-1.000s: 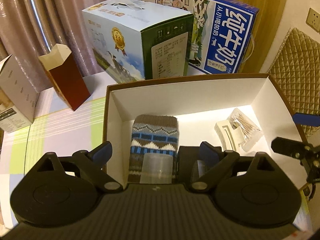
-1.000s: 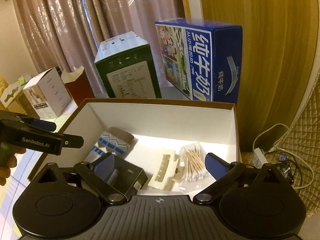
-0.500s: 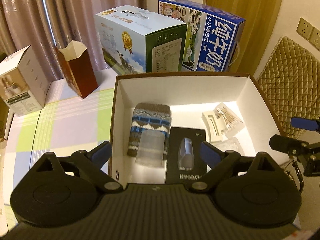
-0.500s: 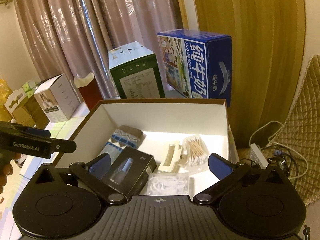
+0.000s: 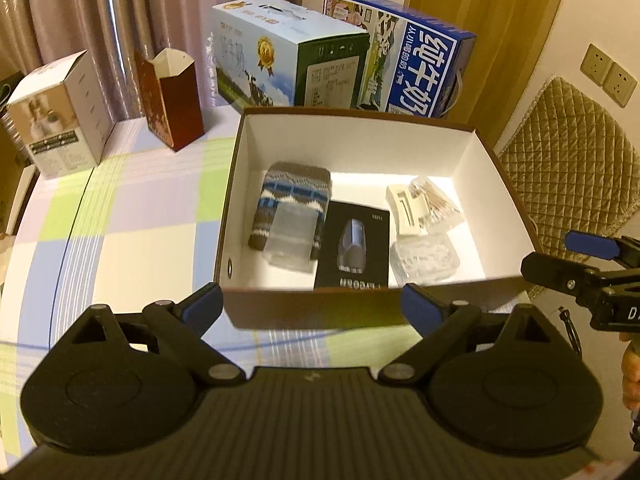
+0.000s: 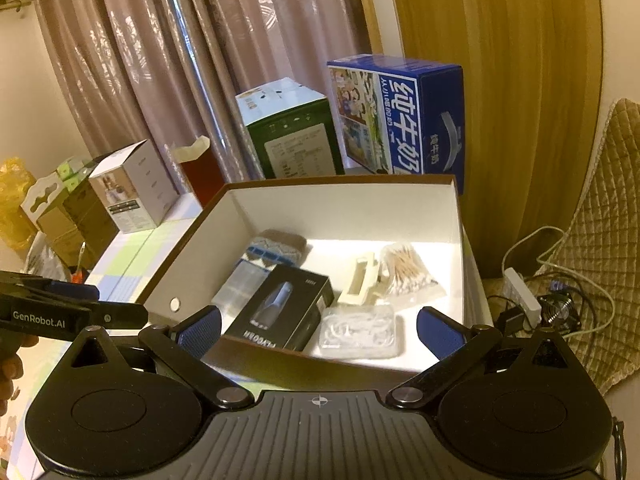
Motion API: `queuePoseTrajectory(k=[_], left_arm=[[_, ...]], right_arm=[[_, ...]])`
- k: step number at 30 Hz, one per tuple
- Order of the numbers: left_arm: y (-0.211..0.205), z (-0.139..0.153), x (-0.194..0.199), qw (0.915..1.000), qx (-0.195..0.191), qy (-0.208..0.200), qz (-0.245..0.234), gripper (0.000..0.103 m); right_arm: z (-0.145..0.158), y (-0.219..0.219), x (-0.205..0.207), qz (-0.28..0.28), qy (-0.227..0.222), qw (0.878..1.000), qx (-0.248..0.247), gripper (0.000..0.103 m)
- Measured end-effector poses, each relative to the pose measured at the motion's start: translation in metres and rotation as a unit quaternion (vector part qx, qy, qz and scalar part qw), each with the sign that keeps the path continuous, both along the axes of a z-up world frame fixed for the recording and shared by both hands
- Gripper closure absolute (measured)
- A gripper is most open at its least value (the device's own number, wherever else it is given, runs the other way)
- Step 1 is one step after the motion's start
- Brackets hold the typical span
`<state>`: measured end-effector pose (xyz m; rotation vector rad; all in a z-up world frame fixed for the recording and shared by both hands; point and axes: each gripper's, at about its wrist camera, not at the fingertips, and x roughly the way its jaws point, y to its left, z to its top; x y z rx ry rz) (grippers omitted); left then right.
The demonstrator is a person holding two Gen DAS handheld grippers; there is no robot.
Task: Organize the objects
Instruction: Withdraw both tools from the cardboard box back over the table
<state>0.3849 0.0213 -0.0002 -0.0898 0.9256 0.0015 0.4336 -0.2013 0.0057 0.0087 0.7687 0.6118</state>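
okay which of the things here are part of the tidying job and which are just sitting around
Part of the job:
storage box
knitted pouch
black product box
cotton swabs
cream clip
clear packets

Just sitting around:
blue milk carton
green-sided carton
red paper box
white box
quilted cushion

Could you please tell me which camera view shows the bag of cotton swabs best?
The right wrist view: the bag of cotton swabs lies unobstructed, its sticks distinct. In the left wrist view the bag is blurrier, and the cream plastic piece crowds it.
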Motion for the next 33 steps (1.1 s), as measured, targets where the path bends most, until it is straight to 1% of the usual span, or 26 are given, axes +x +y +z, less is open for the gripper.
queuePoseTrajectory(k=[14, 24, 33], left_arm=[[0.007, -0.002, -0.059, 0.9999, -0.007, 0.008, 0.011, 0.009], [0.015, -0.014, -0.098, 0.9996, -0.003, 0.024, 0.014, 0.009], [0.023, -0.028, -0.128, 0.9989, -0.002, 0.041, 0.021, 0.009]], right_arm=[[-0.002, -0.004, -0.053, 0.0, 0.011, 1.0, -0.006, 0.002], [-0.012, 0.0, -0.087, 0.001, 0.033, 0.999, -0.012, 0.002], [-0.032, 0.008, -0.115, 0.004, 0.063, 0.998, -0.022, 0.002]])
